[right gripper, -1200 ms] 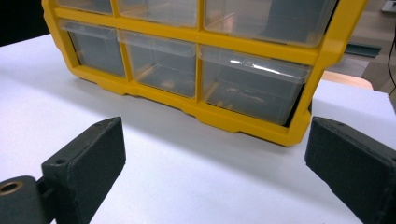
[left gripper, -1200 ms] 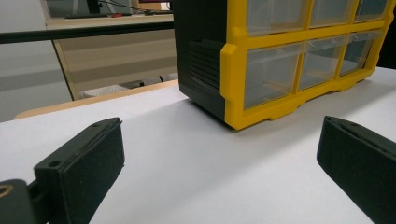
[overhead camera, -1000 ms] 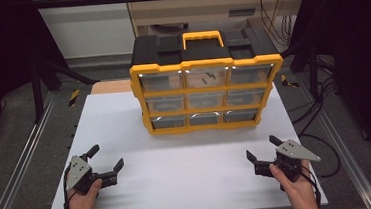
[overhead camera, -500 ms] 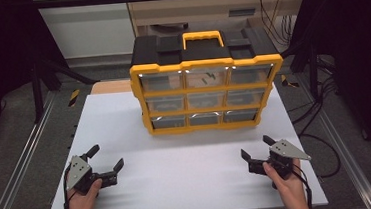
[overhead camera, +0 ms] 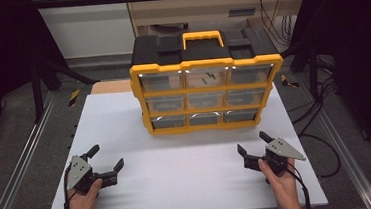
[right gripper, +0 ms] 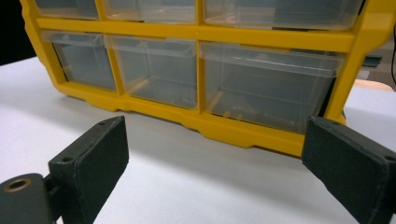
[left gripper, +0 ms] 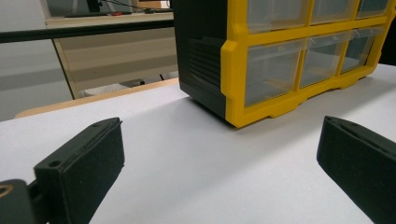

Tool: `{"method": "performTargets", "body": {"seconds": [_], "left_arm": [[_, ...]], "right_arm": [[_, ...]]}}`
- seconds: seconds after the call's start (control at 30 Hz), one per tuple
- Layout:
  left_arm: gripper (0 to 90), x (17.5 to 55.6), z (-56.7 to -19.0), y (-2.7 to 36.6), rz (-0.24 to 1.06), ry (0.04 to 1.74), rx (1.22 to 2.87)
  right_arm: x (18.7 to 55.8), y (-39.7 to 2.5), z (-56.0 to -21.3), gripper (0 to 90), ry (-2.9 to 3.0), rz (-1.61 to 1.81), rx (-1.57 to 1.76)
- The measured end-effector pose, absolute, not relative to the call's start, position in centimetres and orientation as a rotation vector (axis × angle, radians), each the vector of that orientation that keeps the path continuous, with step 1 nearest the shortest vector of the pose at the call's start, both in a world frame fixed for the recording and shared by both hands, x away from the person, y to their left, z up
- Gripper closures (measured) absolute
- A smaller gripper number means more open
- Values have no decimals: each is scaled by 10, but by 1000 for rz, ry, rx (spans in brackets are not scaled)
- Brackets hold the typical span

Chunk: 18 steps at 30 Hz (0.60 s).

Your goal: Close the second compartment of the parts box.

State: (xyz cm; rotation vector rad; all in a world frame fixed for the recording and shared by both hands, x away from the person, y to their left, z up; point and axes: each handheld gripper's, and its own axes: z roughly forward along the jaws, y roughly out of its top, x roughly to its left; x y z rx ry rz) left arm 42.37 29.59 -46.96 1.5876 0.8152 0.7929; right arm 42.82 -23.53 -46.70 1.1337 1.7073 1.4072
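Stood at the back middle of the white desk point(overhead camera: 124, 119): yellow-and-black drawer organizer point(overhead camera: 207, 82) (clear drawers shut). Left tongs point(overhead camera: 108, 160) and right tongs point(overhead camera: 252, 143) both spread apart, empty, well short of it.

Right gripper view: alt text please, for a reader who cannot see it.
A yellow drawer cabinet with clear plastic drawers stands on a white table, close ahead of the open right gripper. Its two black jaws rise from the bottom corners, wide apart, holding nothing.
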Motion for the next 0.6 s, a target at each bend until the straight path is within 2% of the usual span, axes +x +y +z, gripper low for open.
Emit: {"method": "performTargets", "body": {"seconds": [0.6], "left_arm": [[5, 422, -469, 300, 794, 831, 1560]], "right_arm": [[435, -228, -471, 83, 1657, 1367, 993]]}}
